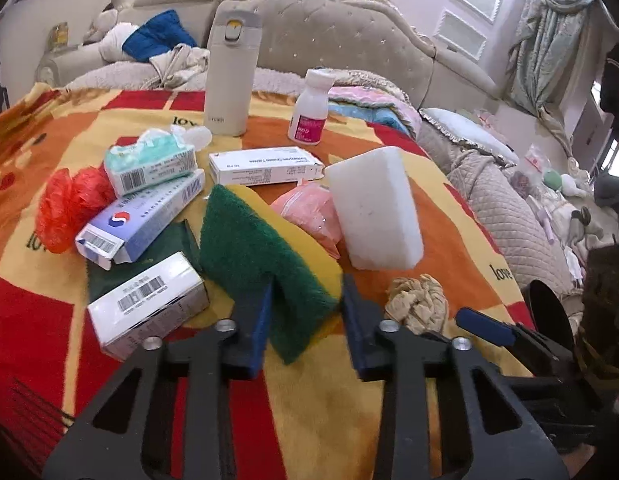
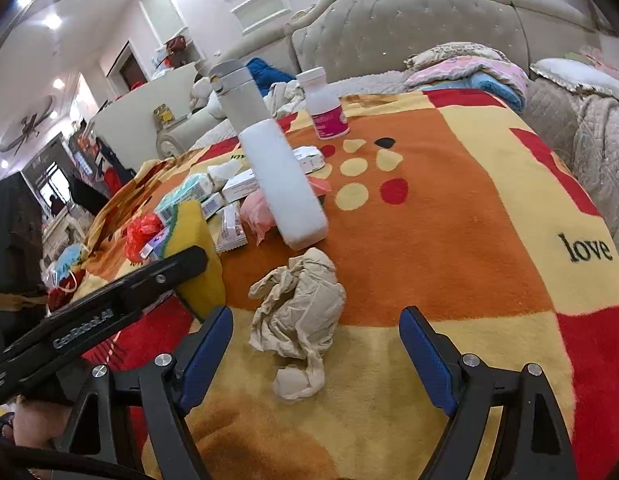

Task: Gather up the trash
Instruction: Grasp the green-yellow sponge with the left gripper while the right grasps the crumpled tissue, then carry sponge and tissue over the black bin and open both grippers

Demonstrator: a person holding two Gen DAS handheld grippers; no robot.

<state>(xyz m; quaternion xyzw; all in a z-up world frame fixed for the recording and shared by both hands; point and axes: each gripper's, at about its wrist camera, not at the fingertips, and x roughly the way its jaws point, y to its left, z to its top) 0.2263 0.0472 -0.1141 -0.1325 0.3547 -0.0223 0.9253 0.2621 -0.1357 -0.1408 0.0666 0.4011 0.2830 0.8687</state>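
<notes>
A green-and-yellow scouring sponge [image 1: 261, 248] lies tilted on the patterned blanket, and my left gripper [image 1: 309, 320] is shut on its near corner, a blue pad on each side. From the right wrist view the sponge [image 2: 197, 240] shows behind the left gripper's black body [image 2: 109, 308]. A crumpled beige paper wad [image 2: 301, 312] lies between the wide-open fingers of my right gripper [image 2: 317, 352], with neither pad touching it. The same wad [image 1: 417, 304] sits just right of the left gripper, near a blue fingertip [image 1: 485, 324] of the right gripper.
On the blanket [image 1: 449, 248] lie a white foam block [image 1: 373, 208], a pink bag [image 1: 309, 212], a red bag [image 1: 69, 208], several medicine boxes [image 1: 145, 304], a tissue pack [image 1: 149, 164], a thermos [image 1: 229, 72] and a pill bottle [image 1: 311, 108]. Bedding and a headboard lie beyond.
</notes>
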